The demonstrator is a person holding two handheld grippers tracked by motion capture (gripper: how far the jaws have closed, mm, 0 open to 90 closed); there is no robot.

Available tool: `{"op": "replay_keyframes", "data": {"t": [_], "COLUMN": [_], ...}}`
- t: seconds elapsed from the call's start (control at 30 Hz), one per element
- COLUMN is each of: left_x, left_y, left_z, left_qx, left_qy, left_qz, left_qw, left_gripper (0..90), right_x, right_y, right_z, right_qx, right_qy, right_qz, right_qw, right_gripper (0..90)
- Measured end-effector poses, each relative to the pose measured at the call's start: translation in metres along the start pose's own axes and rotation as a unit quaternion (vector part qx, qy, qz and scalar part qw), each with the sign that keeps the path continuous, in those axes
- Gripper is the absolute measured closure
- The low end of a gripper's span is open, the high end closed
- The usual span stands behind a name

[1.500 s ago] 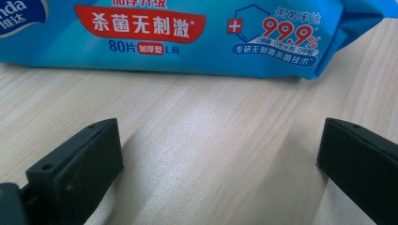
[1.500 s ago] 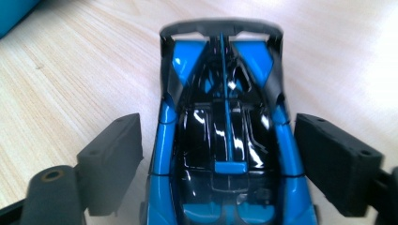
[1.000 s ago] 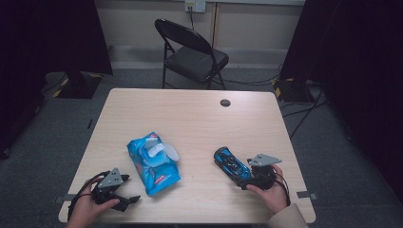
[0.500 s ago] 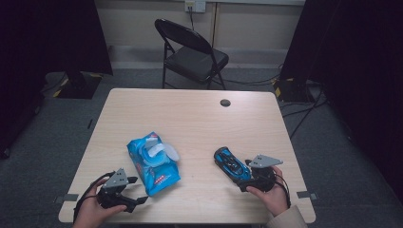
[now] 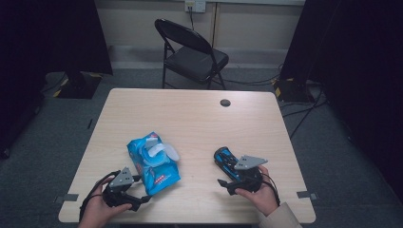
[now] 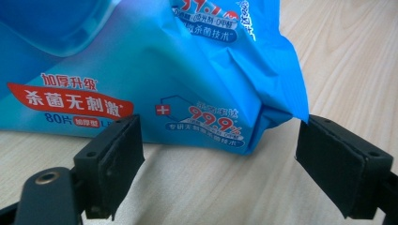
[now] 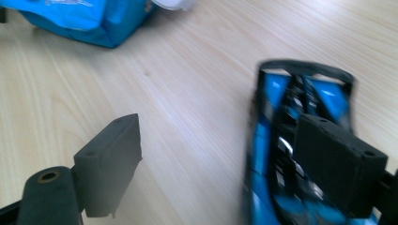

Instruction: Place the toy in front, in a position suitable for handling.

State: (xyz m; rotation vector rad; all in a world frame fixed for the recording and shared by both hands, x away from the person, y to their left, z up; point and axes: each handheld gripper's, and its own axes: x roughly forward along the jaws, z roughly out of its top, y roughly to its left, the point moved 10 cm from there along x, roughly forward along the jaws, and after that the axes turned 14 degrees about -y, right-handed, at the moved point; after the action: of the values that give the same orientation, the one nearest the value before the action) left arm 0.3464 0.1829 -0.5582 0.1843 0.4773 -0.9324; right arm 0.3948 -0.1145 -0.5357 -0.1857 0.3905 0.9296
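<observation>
A blue pack of wet wipes (image 5: 153, 164) lies on the table left of centre, its white lid flap up. My left gripper (image 5: 140, 199) sits just in front of the pack's near corner. In the left gripper view the jaws (image 6: 218, 126) stand open, with the pack's crimped corner (image 6: 277, 93) just beyond the pads and touching neither. A blue and black toy car (image 5: 224, 159) lies at the right. My right gripper (image 5: 225, 175) is at the car's near end, open. In the right gripper view (image 7: 218, 122) the car (image 7: 270, 140) lies under the right pad; bare wood lies between the jaws.
The wooden table (image 5: 199, 118) has a dark cable hole (image 5: 225, 102) near its far edge. A black folding chair (image 5: 192, 54) stands behind the table. The wipes pack (image 7: 94, 23) shows at the top left of the right gripper view.
My left gripper has crept right toward the pack's near corner. My right gripper has shifted left along the car's near end. Pack and car lie where they were.
</observation>
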Motion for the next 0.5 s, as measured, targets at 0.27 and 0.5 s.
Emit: {"op": "replay_keyframes", "data": {"t": [0.27, 0.5], "left_x": [0.008, 0.017], "left_y": [0.003, 0.015], "left_z": [0.003, 0.008], "left_qx": [0.012, 0.009], "left_qy": [0.008, 0.007], "left_qz": [-0.016, -0.017], "left_qw": [0.9998, 0.9998], "left_gripper": [14.4, 14.8], "right_x": [0.032, 0.048], "right_y": [0.025, 0.036], "right_z": [0.012, 0.014], "right_qx": [-0.019, -0.021], "right_qy": [0.007, 0.010], "right_qz": [0.037, 0.052], "right_qw": [0.9991, 0.9984], "right_gripper": [16.0, 16.3]}}
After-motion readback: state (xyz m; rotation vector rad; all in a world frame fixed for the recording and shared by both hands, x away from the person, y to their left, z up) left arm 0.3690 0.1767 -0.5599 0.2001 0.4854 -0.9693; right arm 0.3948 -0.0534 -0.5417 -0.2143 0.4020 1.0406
